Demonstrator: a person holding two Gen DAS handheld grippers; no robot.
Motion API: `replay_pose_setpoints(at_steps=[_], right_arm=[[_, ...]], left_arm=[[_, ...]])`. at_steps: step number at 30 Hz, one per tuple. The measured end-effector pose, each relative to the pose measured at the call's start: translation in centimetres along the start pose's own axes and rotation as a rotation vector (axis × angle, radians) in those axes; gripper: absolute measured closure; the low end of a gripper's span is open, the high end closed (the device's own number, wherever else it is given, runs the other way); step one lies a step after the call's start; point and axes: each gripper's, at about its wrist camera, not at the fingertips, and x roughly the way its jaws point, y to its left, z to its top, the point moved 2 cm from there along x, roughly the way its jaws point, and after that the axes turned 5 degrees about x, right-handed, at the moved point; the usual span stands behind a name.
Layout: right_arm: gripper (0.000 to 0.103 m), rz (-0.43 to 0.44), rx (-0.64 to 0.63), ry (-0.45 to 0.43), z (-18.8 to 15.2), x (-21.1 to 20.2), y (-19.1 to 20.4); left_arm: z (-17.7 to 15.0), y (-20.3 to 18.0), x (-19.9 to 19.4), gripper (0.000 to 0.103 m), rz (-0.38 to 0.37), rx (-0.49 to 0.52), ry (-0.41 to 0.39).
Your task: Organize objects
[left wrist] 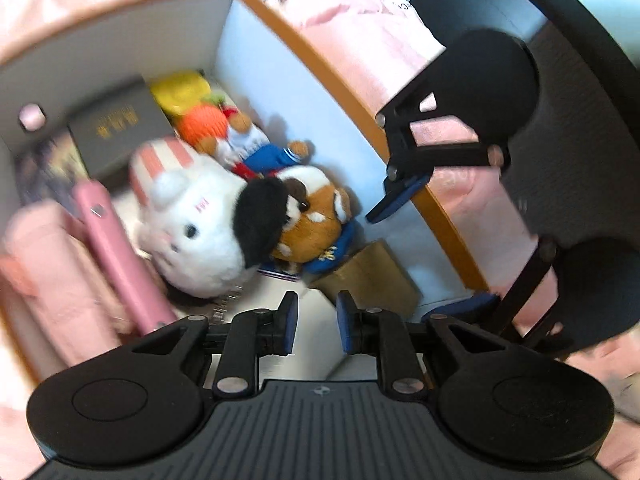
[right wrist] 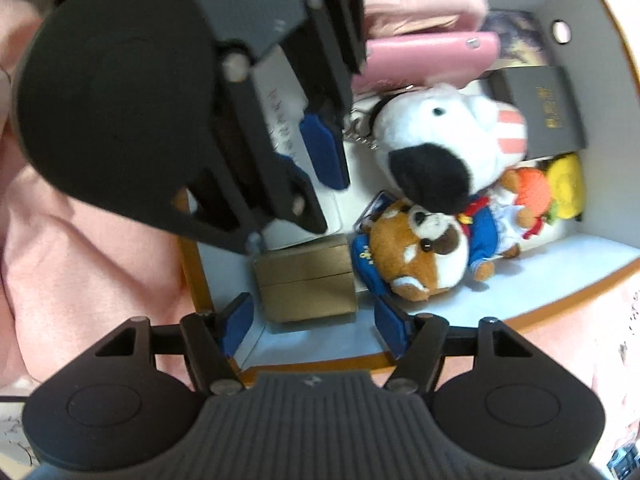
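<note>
Both grippers, left (left wrist: 316, 322) narrowly parted and right (right wrist: 312, 326) wide apart, hovered empty over the box (right wrist: 192, 272), probably choosing toys.

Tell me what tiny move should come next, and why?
Probably lower the right gripper onto the tan cardboard box: its blue fingers are spread open just above that box's near edge, holding nothing. The left gripper is also empty, hovering over the white storage box.

Plush toys (left wrist: 192, 216) inside orange-rimmed box (left wrist: 320, 68)
</note>
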Motion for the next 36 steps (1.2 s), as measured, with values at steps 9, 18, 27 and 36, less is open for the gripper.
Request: replay_pose_setpoints(at_steps=[9, 18, 27, 36], right_arm=[[0.034, -0.059, 0.435, -0.398, -1.8, -6.1, 0.0], [0.028, -0.023, 0.931, -0.815, -3.6, -8.6, 1.6], [0.024, -0.036, 1.109, -0.951, -3.3, -6.3, 7.0], [0.021, -0.106, 1.155, -0.927, -3.3, -4.7, 8.4]], left_arm=[[-1.0, -3.0, -7.0, 0.058, 0.418, 0.082, -0.123], [-4.7, -4.9, -16.5, 0.04, 0.622, -0.012, -0.228], [-8.2, -7.0, -18.3, 0.026, 0.713, -0.105, -0.306], [-10.7, -6.8, -17.5, 0.026, 0.685, -0.191, -0.295]])
